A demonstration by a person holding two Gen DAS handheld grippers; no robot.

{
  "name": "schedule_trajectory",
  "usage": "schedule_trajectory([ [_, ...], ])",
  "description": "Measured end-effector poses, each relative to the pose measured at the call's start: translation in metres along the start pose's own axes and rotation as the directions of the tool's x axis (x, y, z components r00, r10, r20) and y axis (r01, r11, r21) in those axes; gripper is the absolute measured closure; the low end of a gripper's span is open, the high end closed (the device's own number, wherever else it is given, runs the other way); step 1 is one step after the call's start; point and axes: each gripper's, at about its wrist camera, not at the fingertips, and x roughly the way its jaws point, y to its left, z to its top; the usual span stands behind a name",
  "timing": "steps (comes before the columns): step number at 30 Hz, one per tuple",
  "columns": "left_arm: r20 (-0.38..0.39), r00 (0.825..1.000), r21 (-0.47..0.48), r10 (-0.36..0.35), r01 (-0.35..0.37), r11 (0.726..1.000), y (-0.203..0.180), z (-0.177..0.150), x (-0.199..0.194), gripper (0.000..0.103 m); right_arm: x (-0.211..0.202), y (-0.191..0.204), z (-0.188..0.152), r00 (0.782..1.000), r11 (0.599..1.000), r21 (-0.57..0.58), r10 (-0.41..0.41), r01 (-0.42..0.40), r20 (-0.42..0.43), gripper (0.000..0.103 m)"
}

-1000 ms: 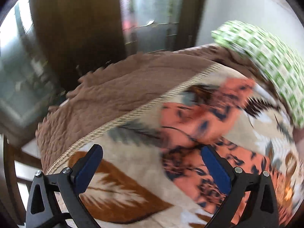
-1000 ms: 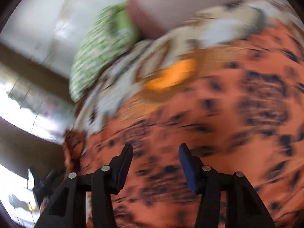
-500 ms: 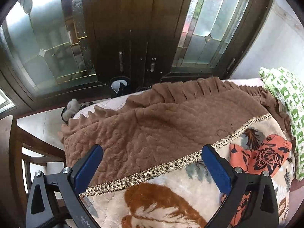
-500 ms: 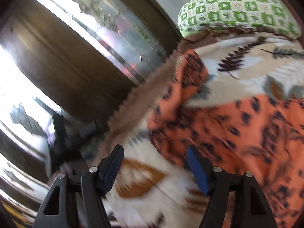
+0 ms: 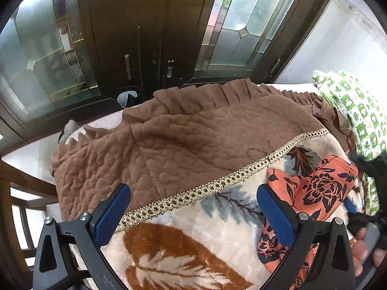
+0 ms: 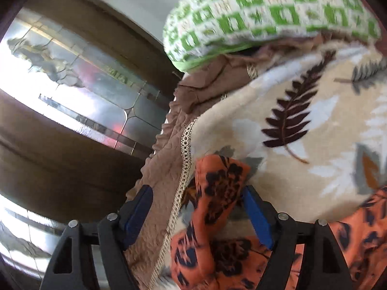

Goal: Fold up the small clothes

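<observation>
An orange garment with a black flower print [image 5: 321, 188] lies on a cream leaf-print blanket [image 5: 193, 236] on a bed. My left gripper [image 5: 193, 212] is open and empty, held above the blanket, with the garment by its right finger. My right gripper [image 6: 198, 217] is open, and a bunched end of the orange garment [image 6: 217, 193] sits between its blue pads. The right gripper also shows at the right edge of the left wrist view [image 5: 372, 166], held by a hand.
A brown quilted bedspread [image 5: 193, 140] with a gold braid edge covers the far side of the bed. A green and white pillow [image 5: 358, 111] lies at the right. Dark wooden doors with leaded glass [image 5: 150, 36] stand behind. A wooden chair [image 5: 17, 193] is at the left.
Both grippers have pulled back from the garment and swung toward the doors. The right gripper's jaws have widened and now straddle a bunched end of the garment.
</observation>
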Motion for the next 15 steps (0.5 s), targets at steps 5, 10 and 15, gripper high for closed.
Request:
schedule_trajectory([
  [5,-0.002,1.000,-0.030,-0.010,0.010,0.999,0.007,0.002,0.000,0.000,0.023,-0.006,-0.002,0.998,0.998,0.011,0.065,-0.065,-0.013,0.096],
  [10,-0.002,1.000,-0.042,-0.007,0.007,0.999,0.011,0.002,0.000,0.000,-0.041,-0.013,-0.010,0.978,0.991,-0.055,0.130,-0.123,0.162,0.097],
  [15,-0.007,1.000,0.003,-0.017,0.017,1.000,-0.004,-0.007,-0.001,0.000,-0.161,-0.059,-0.027,0.903,0.978,-0.060,0.207,-0.199,0.377,0.097],
])
